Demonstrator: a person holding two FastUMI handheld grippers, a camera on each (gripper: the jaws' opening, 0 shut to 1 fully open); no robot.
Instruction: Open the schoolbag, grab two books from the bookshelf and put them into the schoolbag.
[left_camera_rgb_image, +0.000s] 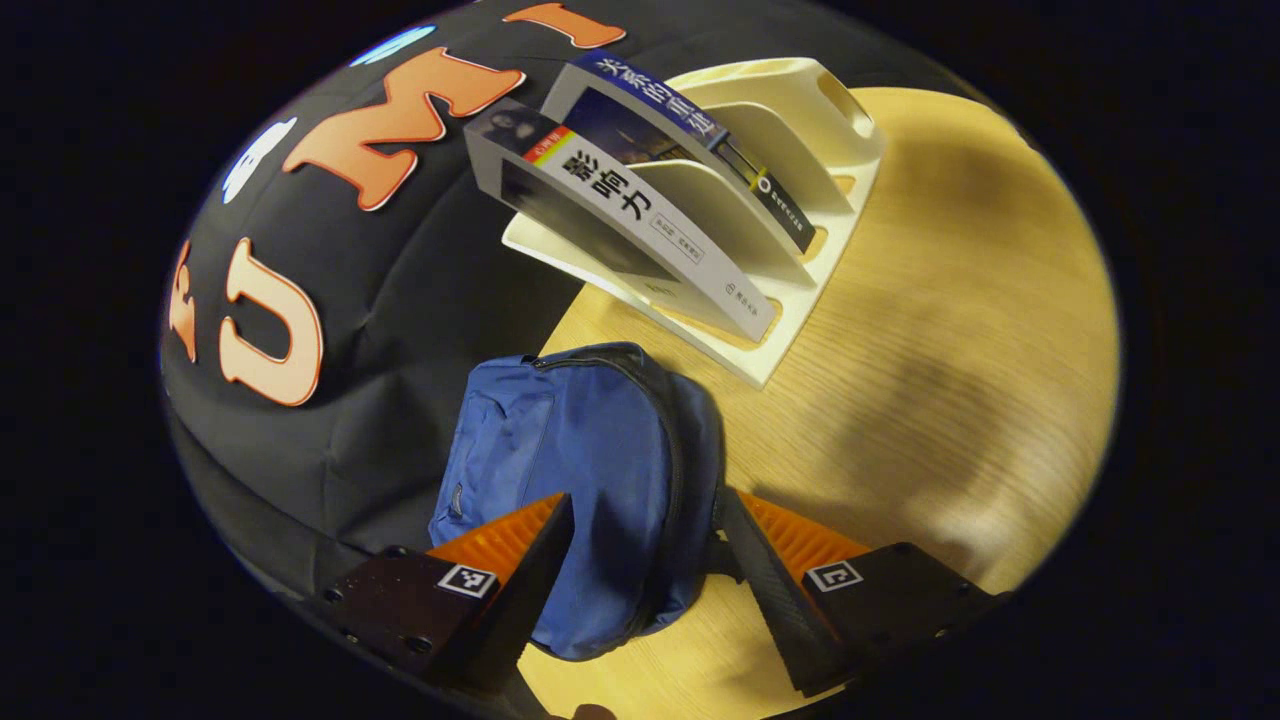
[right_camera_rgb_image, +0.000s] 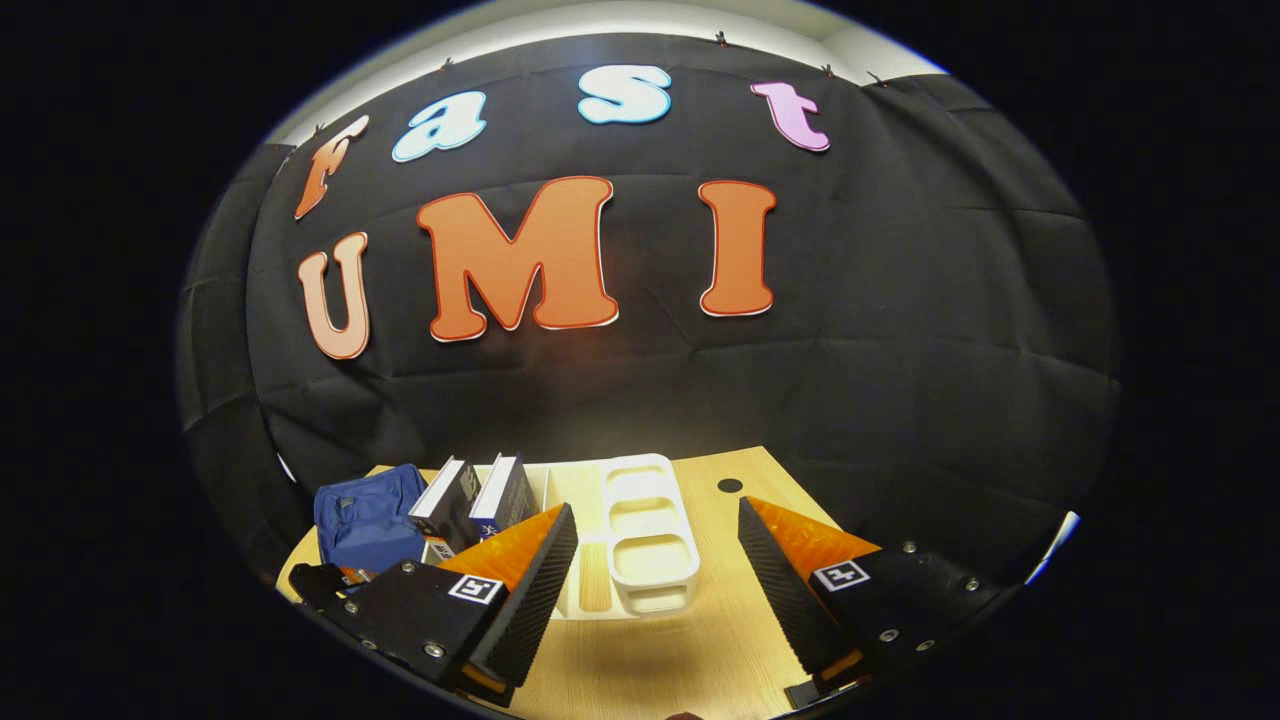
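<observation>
In the left gripper view, the left gripper (left_camera_rgb_image: 645, 560) is seen at 6 o'clock with its jaws set wide and nothing held; the blue bag (left_camera_rgb_image: 570, 470) lies on the table (left_camera_rgb_image: 950, 380) between and just beyond the fingers, its zip closed. The white shelf (left_camera_rgb_image: 790, 200) is placed at 12 to 1 o'clock, just beyond the bag, with two books leaning in its slots: the grey book (left_camera_rgb_image: 620, 215) nearer the bag and the blue book (left_camera_rgb_image: 660, 120) behind it. In the right gripper view, the right gripper (right_camera_rgb_image: 655, 570) is held above the table edge with jaws wide and empty. The shelf (right_camera_rgb_image: 645, 535) is seen between its fingers at 6 o'clock, the two books (right_camera_rgb_image: 475, 500) at 7 o'clock, and the bag (right_camera_rgb_image: 365, 520) at 8 o'clock beside them.
</observation>
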